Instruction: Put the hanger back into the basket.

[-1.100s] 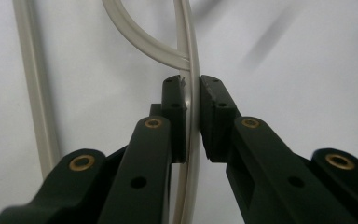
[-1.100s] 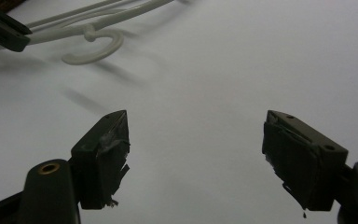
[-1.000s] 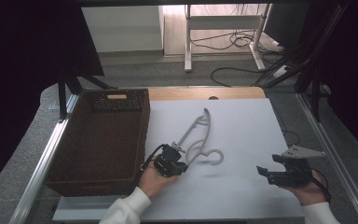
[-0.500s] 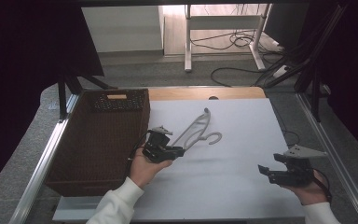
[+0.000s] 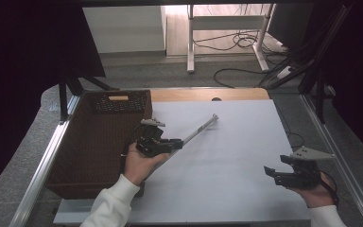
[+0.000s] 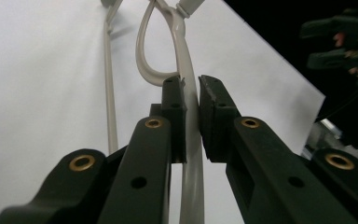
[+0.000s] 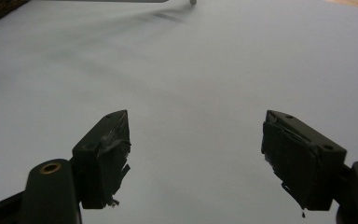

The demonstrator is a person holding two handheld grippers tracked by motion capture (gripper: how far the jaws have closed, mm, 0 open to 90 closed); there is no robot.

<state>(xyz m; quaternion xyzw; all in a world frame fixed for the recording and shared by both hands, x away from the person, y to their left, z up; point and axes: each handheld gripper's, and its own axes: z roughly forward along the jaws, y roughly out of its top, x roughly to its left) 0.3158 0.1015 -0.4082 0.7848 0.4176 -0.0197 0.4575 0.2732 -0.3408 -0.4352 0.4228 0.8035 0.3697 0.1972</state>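
A pale grey plastic hanger [image 5: 201, 127] hangs tilted over the white sheet [image 5: 227, 165], seen edge-on like a thin rod, its far end near the sheet's back middle. My left gripper [image 5: 177, 144] is shut on the hanger's near end, just right of the basket. In the left gripper view the two pads [image 6: 175, 107] pinch the hanger's [image 6: 184, 46] bar below a loop, and the left gripper [image 6: 191, 86] points along it. My right gripper [image 5: 270, 174] rests at the sheet's right front, open and with nothing in it [image 7: 196, 121].
A dark brown wicker basket [image 5: 94, 156] fills the table's left side, its wall next to my left hand. Metal rails run along both table edges. Behind the table are a stand's legs and cables on the floor.
My left hand has lifted the hanger off the sheet and carried it up and left toward the basket, turning it from flat to edge-on. The right gripper has stayed put.
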